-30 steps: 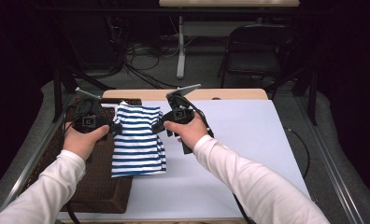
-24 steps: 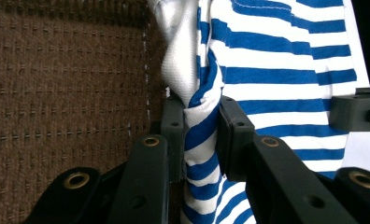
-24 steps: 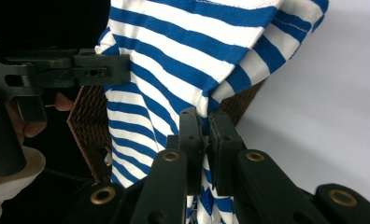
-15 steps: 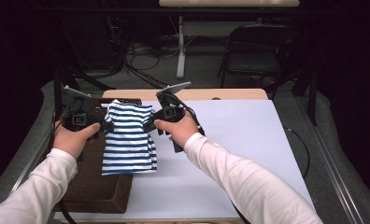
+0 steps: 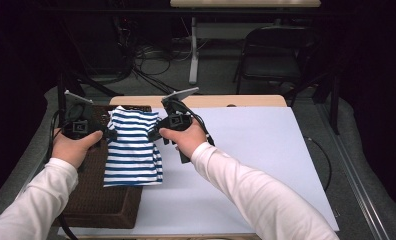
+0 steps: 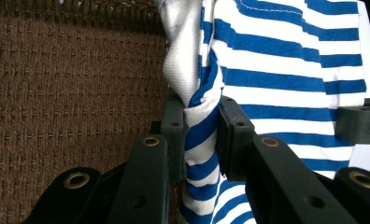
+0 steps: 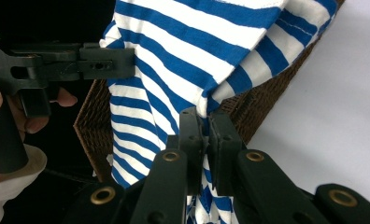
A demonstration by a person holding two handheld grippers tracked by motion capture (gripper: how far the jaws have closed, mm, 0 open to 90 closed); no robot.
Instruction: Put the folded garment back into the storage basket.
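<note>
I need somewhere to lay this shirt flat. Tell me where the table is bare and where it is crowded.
The white sheet is bare from the right tongs across to its right edge, and along its front edge near the person. The left end is crowded: the basket sits there, with the shirt hanging over it, held between the left tongs and the right ones.

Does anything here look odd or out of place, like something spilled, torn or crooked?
Nothing spilled or torn. The striped shirt hangs between the left gripper and right gripper, bunched where each pinches it, its hem partly over the wicker basket and partly over the white table.
</note>
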